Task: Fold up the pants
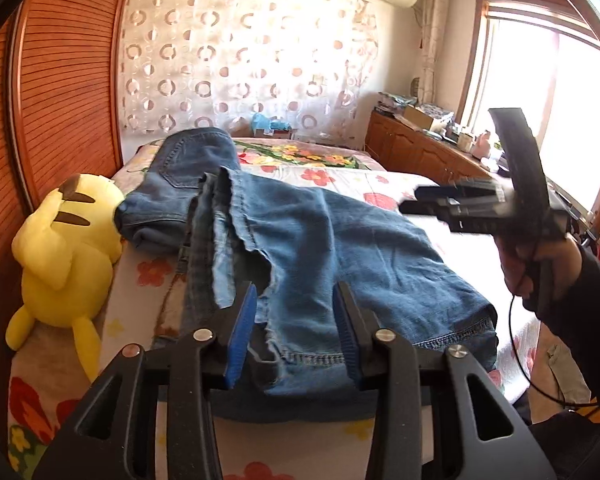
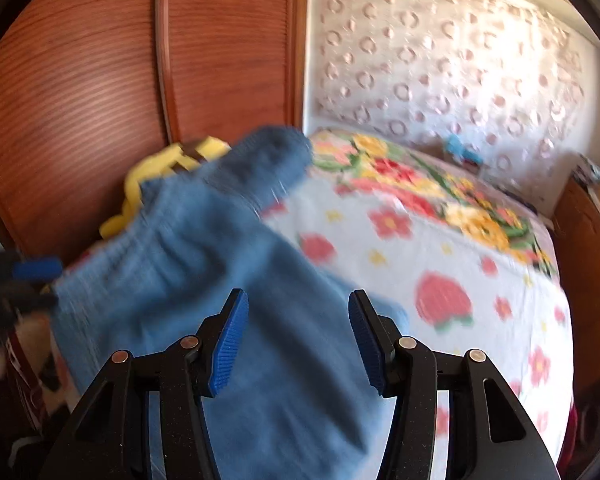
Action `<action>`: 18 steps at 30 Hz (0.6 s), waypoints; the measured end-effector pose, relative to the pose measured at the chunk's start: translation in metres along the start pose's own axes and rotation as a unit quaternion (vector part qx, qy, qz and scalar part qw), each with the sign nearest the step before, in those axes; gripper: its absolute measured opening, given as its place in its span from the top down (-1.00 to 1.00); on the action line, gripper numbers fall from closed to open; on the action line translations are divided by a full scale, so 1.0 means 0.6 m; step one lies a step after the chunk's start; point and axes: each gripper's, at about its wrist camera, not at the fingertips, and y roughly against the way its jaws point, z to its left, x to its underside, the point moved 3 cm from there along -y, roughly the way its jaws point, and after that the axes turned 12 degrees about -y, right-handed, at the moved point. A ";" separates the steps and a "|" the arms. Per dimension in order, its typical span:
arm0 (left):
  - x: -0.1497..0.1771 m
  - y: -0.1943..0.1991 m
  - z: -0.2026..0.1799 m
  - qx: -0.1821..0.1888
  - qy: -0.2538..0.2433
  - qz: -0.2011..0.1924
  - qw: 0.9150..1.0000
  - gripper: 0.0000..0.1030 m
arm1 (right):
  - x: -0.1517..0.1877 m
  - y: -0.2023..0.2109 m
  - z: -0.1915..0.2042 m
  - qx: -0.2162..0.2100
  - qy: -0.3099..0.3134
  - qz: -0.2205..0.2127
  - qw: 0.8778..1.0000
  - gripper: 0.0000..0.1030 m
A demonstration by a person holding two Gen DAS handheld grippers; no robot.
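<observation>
So: your left gripper (image 1: 296, 332) part-open, empty; right gripper (image 2: 298, 336) half-open, empty. Jeans (image 1: 300, 232) lie on bed (image 1: 380, 184) under both tips, one fold done, bundle uneven; second fold, smoothing remain.

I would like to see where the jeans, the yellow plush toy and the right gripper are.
jeans (image 1: 340, 240): left wrist view, on the middle of the upper leg.
yellow plush toy (image 1: 60, 256): left wrist view, on its body.
right gripper (image 2: 298, 336): right wrist view, midway between the blue fingertips.
</observation>
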 end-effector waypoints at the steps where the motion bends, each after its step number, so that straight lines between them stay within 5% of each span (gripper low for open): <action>1: 0.002 -0.008 -0.003 -0.002 -0.002 0.006 1.000 0.31 | 0.014 -0.002 -0.010 0.004 -0.006 0.006 1.000 -0.05; 12: 0.045 -0.072 0.018 -0.020 0.010 0.065 0.998 0.32 | 0.087 -0.029 -0.043 0.009 -0.043 0.039 0.998 -0.05; 18: 0.044 -0.068 0.011 -0.017 -0.008 0.063 0.998 0.60 | 0.098 -0.056 -0.049 0.013 -0.043 0.048 0.998 -0.06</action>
